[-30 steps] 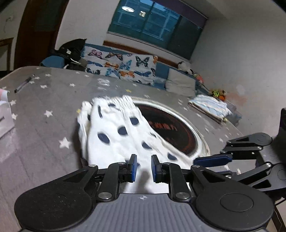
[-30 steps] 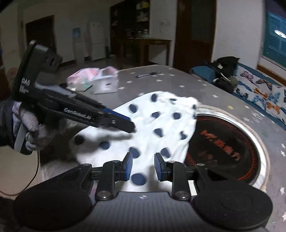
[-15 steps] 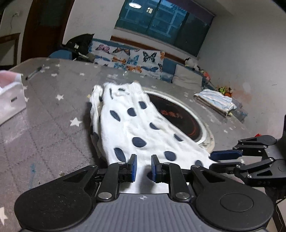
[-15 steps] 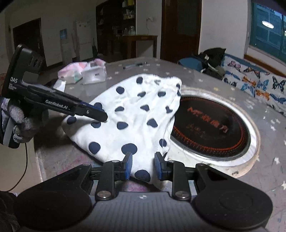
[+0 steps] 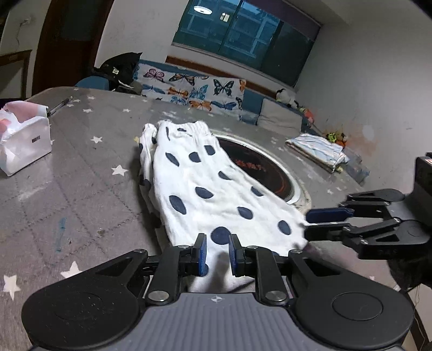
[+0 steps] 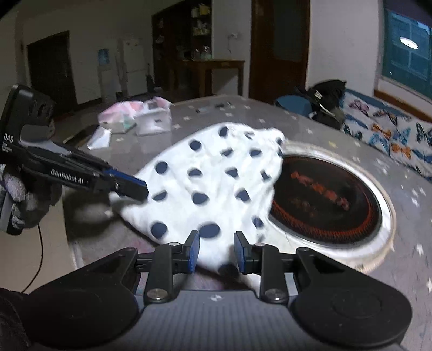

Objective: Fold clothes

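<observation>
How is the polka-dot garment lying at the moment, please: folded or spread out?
Spread out: the polka-dot garment lies lengthwise along the table, one edge over the round inset burner.

Indoor night scene, dim overall. Round ceiling lamp (image 5: pixel 200 9) reflected in dark window (image 5: pixel 243 43). White spotted cloth (image 5: pixel 216 189) brightest area, near overexposed. Right wrist view motion-blurred, cloth (image 6: pixel 216 183) edges smeared. Strong fisheye bending, black vignette at corners. Soft shadow beside cloth.
</observation>
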A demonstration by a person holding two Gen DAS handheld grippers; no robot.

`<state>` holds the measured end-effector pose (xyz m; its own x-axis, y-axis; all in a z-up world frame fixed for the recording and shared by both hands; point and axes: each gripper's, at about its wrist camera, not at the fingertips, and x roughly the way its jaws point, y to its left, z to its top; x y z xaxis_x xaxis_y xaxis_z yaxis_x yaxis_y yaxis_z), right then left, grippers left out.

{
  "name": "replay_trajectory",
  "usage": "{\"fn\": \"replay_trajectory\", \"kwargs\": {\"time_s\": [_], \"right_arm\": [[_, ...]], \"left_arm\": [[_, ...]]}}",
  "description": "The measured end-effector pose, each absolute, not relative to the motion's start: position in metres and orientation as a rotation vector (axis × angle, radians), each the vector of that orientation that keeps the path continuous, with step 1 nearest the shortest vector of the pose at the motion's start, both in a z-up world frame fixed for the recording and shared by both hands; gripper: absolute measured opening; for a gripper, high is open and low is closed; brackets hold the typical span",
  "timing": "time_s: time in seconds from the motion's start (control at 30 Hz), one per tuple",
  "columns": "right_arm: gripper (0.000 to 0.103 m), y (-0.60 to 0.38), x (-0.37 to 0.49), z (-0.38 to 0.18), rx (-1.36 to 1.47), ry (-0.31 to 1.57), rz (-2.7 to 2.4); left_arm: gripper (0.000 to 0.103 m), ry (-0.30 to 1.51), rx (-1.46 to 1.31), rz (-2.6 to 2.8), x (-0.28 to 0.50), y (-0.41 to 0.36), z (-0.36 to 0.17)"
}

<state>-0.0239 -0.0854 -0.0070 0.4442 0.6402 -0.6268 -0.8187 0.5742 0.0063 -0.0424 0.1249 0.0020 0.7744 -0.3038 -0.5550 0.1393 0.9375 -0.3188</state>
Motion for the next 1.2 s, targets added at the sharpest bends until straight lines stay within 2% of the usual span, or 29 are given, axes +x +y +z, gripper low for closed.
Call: {"fn": "replay_trajectory", "kwargs": {"time_s": [0.23,0.47,0.53,0.83,1.2], "right_arm": [[0.028,-0.069,-0.019,-0.029,-0.327,0.676,0.947],[0.029,-0.067,-0.021,-0.019,-0.329,0.652,0.970],[0.035,-0.066,-0.022,-0.016,-0.329,0.644,0.977],[0.035,-0.058,-0.011,-0.020,-0.325,0.680,1.011],[0.036,-0.041,0.042,-0.010,-0.328,0.680,0.977]], "left_arm": [[0.020,0.662,-0.275,-0.216,-0.052,0.129,-0.009],[0.024,0.661,-0.274,-0.210,-0.056,0.129,-0.006],[0.024,0.661,-0.271,-0.209,-0.056,0.128,-0.006],[0.026,0.666,-0.272,-0.203,-0.058,0.133,0.001],[0.027,0.572,-0.301,-0.213,0.014,0.137,0.033]]}}
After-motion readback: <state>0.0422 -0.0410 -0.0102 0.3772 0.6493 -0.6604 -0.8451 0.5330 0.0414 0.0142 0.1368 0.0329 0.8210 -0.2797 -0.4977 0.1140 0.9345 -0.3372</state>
